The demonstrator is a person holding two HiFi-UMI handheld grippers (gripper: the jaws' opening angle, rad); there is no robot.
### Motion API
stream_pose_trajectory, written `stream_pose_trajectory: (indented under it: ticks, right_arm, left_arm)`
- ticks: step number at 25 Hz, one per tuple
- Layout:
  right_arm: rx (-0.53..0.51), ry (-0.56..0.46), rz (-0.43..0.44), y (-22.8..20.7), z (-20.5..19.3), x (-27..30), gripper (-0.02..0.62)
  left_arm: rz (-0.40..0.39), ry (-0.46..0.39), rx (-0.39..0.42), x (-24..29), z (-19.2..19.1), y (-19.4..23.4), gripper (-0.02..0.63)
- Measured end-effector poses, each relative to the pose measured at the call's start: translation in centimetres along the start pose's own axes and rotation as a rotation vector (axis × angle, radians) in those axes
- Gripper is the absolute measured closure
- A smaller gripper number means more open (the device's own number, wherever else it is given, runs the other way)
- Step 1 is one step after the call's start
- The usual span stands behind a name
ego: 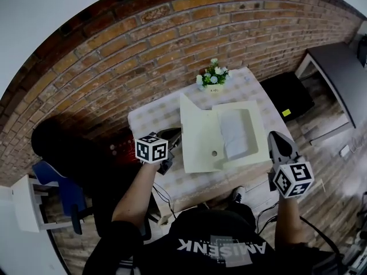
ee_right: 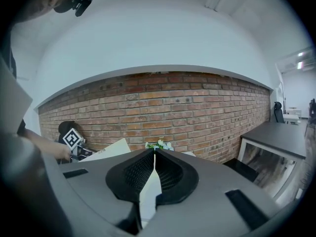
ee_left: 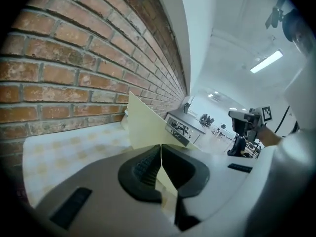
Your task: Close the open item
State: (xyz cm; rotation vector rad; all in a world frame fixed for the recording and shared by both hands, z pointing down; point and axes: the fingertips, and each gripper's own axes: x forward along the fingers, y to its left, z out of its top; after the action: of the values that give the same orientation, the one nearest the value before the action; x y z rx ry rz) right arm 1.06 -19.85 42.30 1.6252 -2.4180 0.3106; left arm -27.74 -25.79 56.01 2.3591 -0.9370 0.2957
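Between the jaws of the left gripper (ee_left: 161, 147) there is nothing: they are clenched, tips meeting. Just ahead of them a raised cream lid (ee_left: 143, 127) stands at a tilt on the checked surface (ee_left: 64, 149), and a brick wall (ee_left: 84, 58) runs along that gripper's left. Off to its right, beyond the lid, the right gripper (ee_right: 154, 153) hangs equally clenched and empty, its jaws aimed across the surface toward a small bunch of flowers (ee_right: 158, 144) at the far edge.

Seen from the head view, the open box (ego: 256, 149) lies between the two grippers, its hollow half toward the right gripper and holding a pale item (ego: 234, 132). Its lid is opened out toward the left gripper. Neither gripper appears to touch the box, though the left one's tips are close beside the lid's outer edge.

The task looks to be at its approach step, with the closing not yet begun. The next move would seem to call for the left gripper to get behind the lid's outer face and swing it over the fold toward the right gripper until it settles on the hollow half. Closed jaws should do for a push. The right gripper may need to brace the box wall so that it does not slide on the cloth.
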Motion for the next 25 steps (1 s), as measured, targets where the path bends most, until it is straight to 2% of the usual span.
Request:
stream_pose_trajectory:
  ticks: [12, 25]
  right_arm:
    - [0.021, -0.011, -0.024, -5.9, 0.3, -2.7, 0.554]
    - [0.054, -0.016, -0.042, -11.6, -0.2, -4.5, 0.552]
  left_arm:
    - [-0.031, 0.009, 0.054, 5.4, 1.8, -5.9, 0.592]
    - [-0.061, 0.032, 0.089, 11.5, 2.1, -10.8, 0.592]
